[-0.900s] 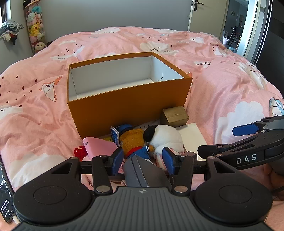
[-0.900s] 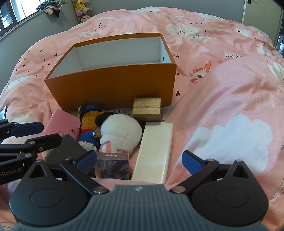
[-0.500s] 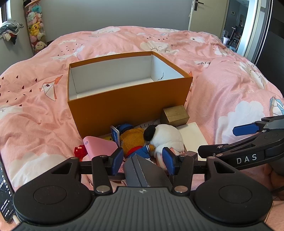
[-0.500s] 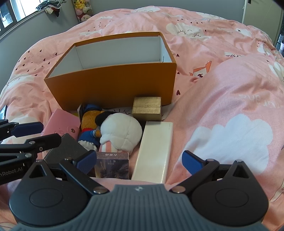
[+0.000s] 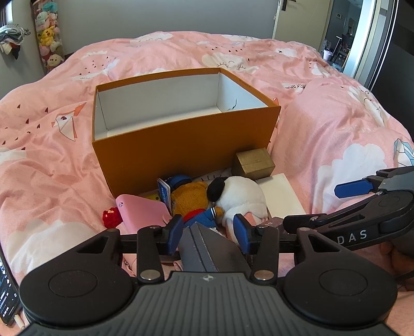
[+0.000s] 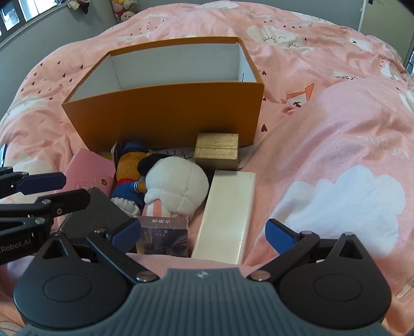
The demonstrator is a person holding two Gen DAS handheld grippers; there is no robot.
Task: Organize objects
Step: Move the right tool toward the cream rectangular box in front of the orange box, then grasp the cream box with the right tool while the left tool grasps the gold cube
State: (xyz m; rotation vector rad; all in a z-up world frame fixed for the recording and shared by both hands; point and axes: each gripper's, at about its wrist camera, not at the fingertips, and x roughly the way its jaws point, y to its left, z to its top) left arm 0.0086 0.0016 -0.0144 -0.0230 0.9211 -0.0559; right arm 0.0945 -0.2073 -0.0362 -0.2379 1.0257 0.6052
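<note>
An open orange box (image 5: 181,155) (image 6: 165,113) with a white inside stands empty on the pink bed. In front of it lie a gold box (image 6: 216,152), a white plush (image 6: 178,186), an orange bear plush (image 6: 129,165), a pink case (image 6: 89,170), a long white box (image 6: 227,214) and a dark card pack (image 6: 163,235). My left gripper (image 5: 208,232) is shut on a grey wallet (image 5: 204,245), which buckles into a ridge between the pads. My right gripper (image 6: 203,232) stands wide open just above the card pack and the long white box, holding nothing.
A red knitted toy (image 5: 111,217) and a blue card (image 5: 164,192) lie beside the pink case. A phone (image 5: 5,292) rests at the left edge. The duvet (image 6: 336,155) bulges on the right. A door (image 5: 297,18) and soft toys (image 5: 49,38) stand far behind.
</note>
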